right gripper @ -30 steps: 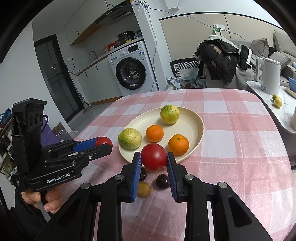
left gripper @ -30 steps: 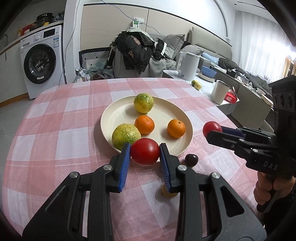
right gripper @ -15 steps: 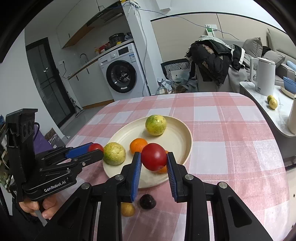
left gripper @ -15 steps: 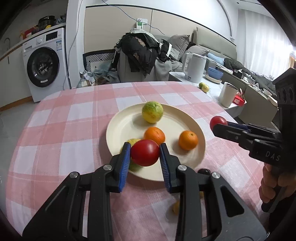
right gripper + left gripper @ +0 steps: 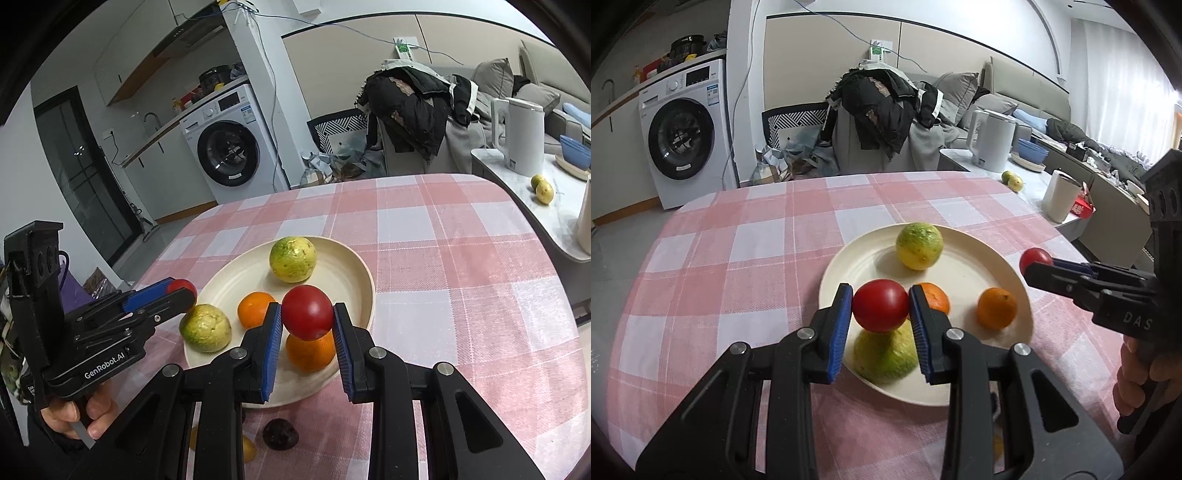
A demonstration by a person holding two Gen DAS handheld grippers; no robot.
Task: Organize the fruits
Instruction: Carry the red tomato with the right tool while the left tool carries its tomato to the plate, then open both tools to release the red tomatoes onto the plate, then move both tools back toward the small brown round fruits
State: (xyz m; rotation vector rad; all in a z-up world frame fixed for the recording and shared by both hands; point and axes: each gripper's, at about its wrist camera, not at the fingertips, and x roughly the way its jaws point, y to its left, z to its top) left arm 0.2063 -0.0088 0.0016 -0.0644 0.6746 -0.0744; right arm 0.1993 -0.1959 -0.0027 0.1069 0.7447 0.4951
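A red tomato (image 5: 880, 310) is clamped in the left gripper (image 5: 879, 314) above the plate (image 5: 964, 275). Another tomato (image 5: 307, 317) is pinched by the right gripper (image 5: 306, 332) over 1 orange (image 5: 308, 352).

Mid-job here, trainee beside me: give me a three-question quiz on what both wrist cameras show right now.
1. True or false: each gripper, left gripper and right gripper, is shut on a red tomato.
2. How many fruits lie on the plate?
3. The dark fruit rests: A) on the plate, B) on the tablecloth, C) in a gripper.

Key: 1 true; 2 four; 3 B.
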